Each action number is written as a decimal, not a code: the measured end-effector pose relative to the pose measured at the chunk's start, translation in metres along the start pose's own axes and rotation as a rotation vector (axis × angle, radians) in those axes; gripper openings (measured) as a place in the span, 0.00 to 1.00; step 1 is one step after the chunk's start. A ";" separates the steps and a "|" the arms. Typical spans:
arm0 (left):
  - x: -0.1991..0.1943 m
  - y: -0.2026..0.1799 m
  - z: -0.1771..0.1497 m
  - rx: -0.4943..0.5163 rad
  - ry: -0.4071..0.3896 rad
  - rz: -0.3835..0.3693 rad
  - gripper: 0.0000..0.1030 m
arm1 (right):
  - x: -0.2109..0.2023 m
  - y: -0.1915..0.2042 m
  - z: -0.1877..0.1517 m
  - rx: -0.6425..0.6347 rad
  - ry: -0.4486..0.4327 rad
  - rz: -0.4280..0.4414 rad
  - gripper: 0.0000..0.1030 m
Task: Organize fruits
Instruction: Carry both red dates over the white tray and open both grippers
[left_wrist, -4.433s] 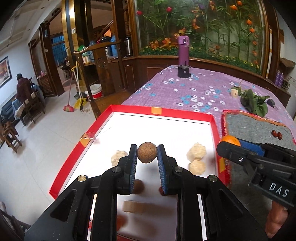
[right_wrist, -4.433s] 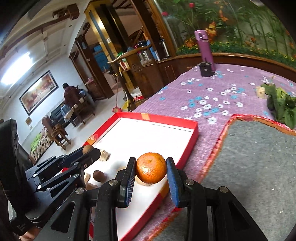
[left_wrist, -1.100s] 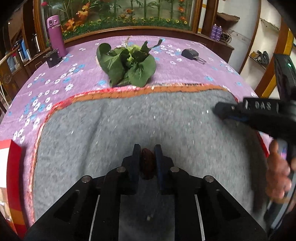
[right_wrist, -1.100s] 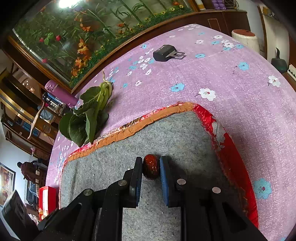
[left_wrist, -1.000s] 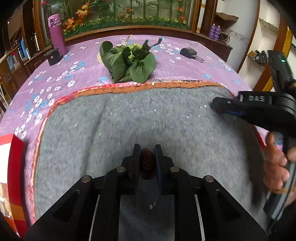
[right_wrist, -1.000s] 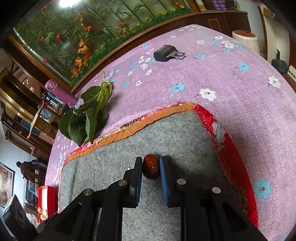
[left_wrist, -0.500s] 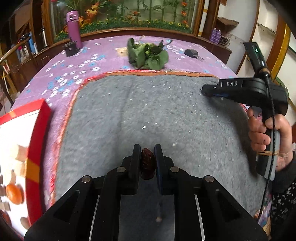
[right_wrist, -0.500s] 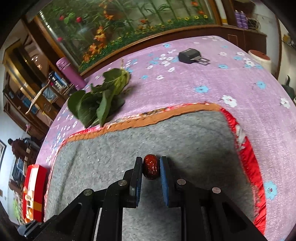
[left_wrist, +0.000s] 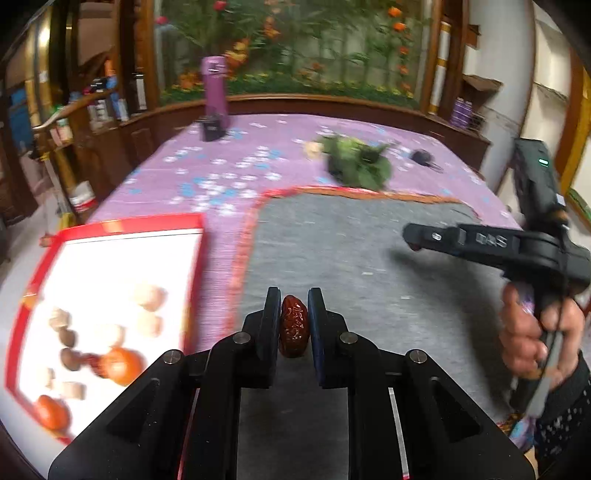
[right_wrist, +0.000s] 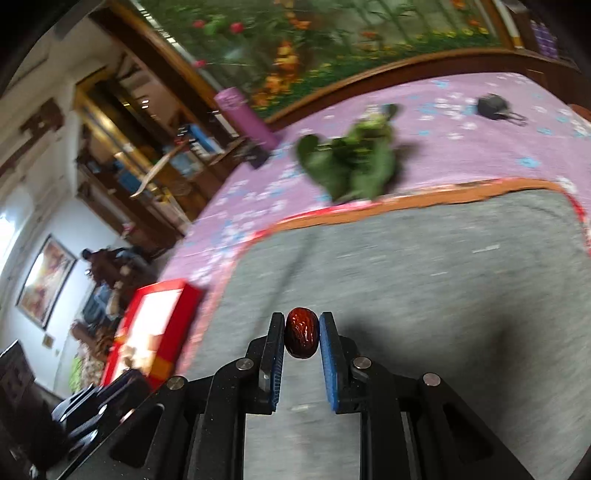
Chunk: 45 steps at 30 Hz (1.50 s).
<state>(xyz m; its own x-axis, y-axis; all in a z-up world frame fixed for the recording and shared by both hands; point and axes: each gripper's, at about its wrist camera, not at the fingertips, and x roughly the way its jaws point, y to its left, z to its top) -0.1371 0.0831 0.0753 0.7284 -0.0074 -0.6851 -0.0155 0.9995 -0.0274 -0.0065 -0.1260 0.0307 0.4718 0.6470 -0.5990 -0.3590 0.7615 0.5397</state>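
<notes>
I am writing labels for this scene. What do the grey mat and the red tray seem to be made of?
The grey mat looks like felt or a similar pressed fabric: matte, fuzzy, flecked with pale lint, with an orange-red stitched border. The red tray looks like cardboard or thin plastic, with a smooth red rim and a plain white floor; the blur leaves this open.

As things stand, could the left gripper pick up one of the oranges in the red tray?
Probably not yet. The left gripper is shut on a red date, so its jaws are occupied. The orange lies uncovered in the red tray to its left, so only the held date blocks a grasp.
</notes>
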 end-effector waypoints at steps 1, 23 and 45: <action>-0.005 0.008 0.000 -0.013 -0.012 0.010 0.14 | 0.002 0.012 -0.001 -0.013 -0.001 0.008 0.18; -0.058 0.142 -0.024 -0.149 -0.160 0.326 0.14 | 0.077 0.215 -0.055 -0.343 0.068 0.085 0.17; -0.039 0.180 -0.035 -0.185 -0.133 0.395 0.14 | 0.121 0.234 -0.075 -0.381 0.150 0.060 0.17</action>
<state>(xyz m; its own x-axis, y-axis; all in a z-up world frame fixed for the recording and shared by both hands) -0.1925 0.2620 0.0720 0.7235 0.3892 -0.5702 -0.4231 0.9026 0.0792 -0.0937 0.1334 0.0408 0.3280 0.6681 -0.6678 -0.6681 0.6639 0.3360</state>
